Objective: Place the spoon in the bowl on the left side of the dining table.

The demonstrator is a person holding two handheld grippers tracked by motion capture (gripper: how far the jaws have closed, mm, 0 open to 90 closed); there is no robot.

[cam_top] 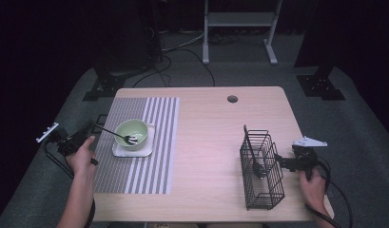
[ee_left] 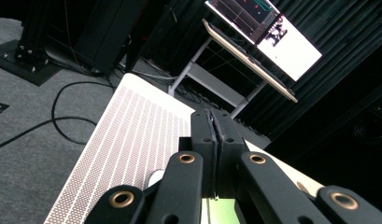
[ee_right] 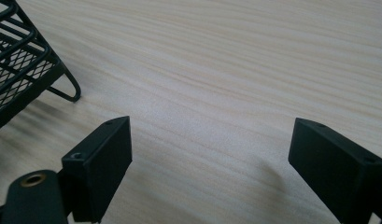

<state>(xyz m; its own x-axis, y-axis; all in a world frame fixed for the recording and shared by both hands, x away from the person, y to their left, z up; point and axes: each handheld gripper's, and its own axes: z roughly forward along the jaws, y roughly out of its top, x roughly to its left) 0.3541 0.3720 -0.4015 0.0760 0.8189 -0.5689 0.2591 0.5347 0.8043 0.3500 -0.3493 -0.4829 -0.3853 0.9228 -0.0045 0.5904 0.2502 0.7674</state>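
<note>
My left gripper [cam_top: 90,129] is pinching the fork [cam_top: 117,134] in the green bowl [cam_top: 133,132]; my right gripper [ee_right: 209,158] is spreading wide beside the wire basket [ee_right: 20,70]

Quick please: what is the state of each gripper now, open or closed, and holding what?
Left gripper: closed on the fork handle; its tines rest in the green bowl.
Right gripper: open, holding nothing, beside the wire basket.

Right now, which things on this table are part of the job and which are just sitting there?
In the job: fork held by the left gripper, green bowl, white plate, open right gripper.
Just lying about: wire basket, spoon, striped placemat.
</note>
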